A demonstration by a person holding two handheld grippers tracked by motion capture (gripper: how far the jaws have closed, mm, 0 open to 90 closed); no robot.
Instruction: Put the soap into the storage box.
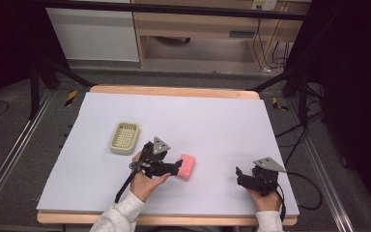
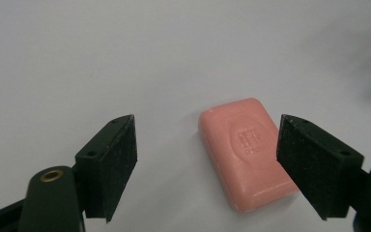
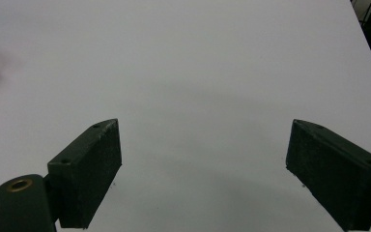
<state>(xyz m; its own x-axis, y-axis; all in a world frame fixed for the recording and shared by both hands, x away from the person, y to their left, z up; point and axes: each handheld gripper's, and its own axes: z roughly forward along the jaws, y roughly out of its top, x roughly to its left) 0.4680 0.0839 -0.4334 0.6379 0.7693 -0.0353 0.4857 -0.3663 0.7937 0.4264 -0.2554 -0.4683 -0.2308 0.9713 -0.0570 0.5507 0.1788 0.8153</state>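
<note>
In the high view, a pink soap bar (image 1: pixel 187 167) is seen lying flat on the pale bench (image 1: pixel 212 121), toward the near edge and a little left of the middle. The left gripper (image 1: pixel 176 166) is brought right up to the bar's left side, apparently for a pick. A pale green soap dish (image 1: pixel 124 137) stands further left and back, probably where the bar is meant to go. The right gripper (image 1: pixel 239 175) is held idle near the near right corner.

In the left gripper view, the jaws are seen spread apart, the bar (image 2: pixel 247 152) lying between them nearer the right-hand one, not yet squeezed.

In the right gripper view, the jaws are open over bare bench
</note>
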